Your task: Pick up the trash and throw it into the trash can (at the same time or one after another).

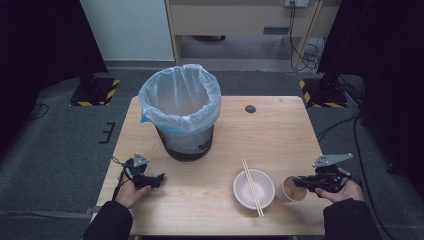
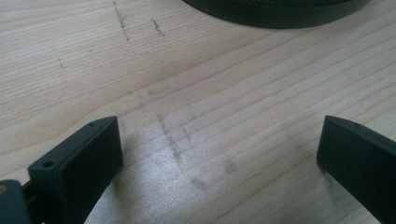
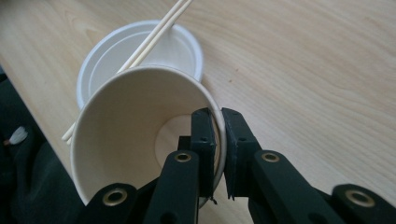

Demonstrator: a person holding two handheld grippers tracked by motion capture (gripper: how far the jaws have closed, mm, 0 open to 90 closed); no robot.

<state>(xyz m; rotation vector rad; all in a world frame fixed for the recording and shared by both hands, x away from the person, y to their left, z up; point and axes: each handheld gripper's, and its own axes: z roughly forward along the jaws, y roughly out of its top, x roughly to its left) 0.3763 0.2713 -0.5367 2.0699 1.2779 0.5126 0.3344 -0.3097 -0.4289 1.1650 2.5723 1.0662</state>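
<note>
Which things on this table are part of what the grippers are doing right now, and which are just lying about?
In the job:
- tan paper cup, wall pinched by the right gripper
- white plastic bowl beside it
- pair of wooden chopsticks lying across the bowl
- black bin with clear liner bag, the likely place to drop them

Lying about:
- left gripper, open over bare wooden table
</note>
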